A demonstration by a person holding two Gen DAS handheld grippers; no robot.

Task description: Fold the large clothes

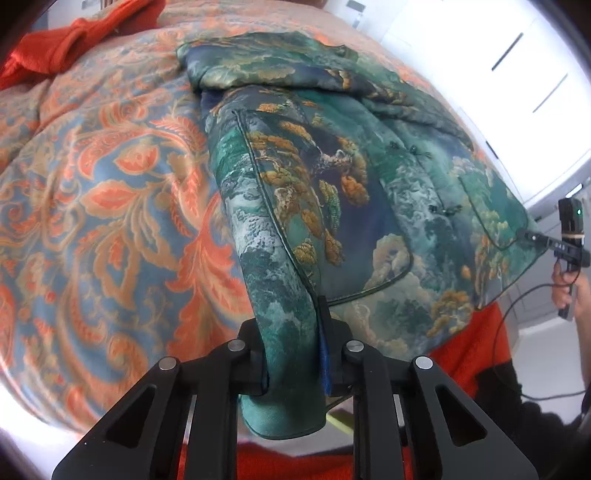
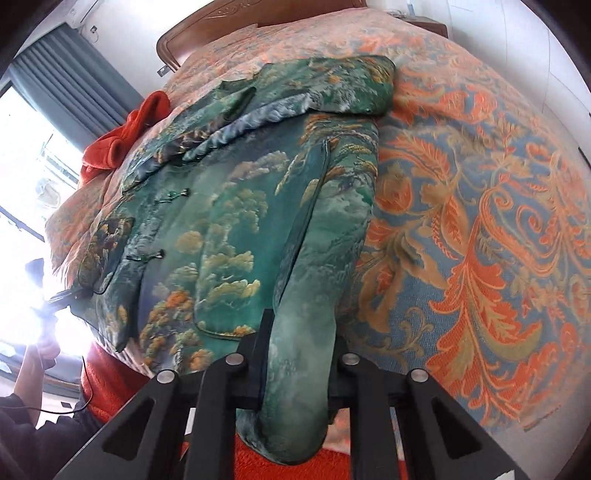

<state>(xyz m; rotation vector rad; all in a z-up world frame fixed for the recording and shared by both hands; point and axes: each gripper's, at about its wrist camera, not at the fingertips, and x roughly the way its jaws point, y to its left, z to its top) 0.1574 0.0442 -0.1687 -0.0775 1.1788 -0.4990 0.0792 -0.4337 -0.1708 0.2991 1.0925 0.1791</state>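
Two grippers, each clamped on a bottom corner of the green printed jacket (image 1: 332, 166). In the left wrist view, my left gripper (image 1: 295, 373) has its jaws pressed together on the rolled hem at one side; in the right wrist view, my right gripper (image 2: 295, 373) pinches the hem at the opposite side in the same way. The jacket lies front-up on the patterned bedspread (image 1: 110, 184), its collar end towards the headboard (image 2: 207, 29) and its sleeves already turned across the chest. An orange garment (image 1: 66, 48) sits bunched near the far edge of the bed, apart from the jacket. I judge the step in hand to be carrying the hem up towards the collar. Risks: the satin looks slippery, so a corner may slide out of the jaws under tension; uneven lifting between the two sides would skew the fold; dragging rather than lifting could pull the folded sleeves open.
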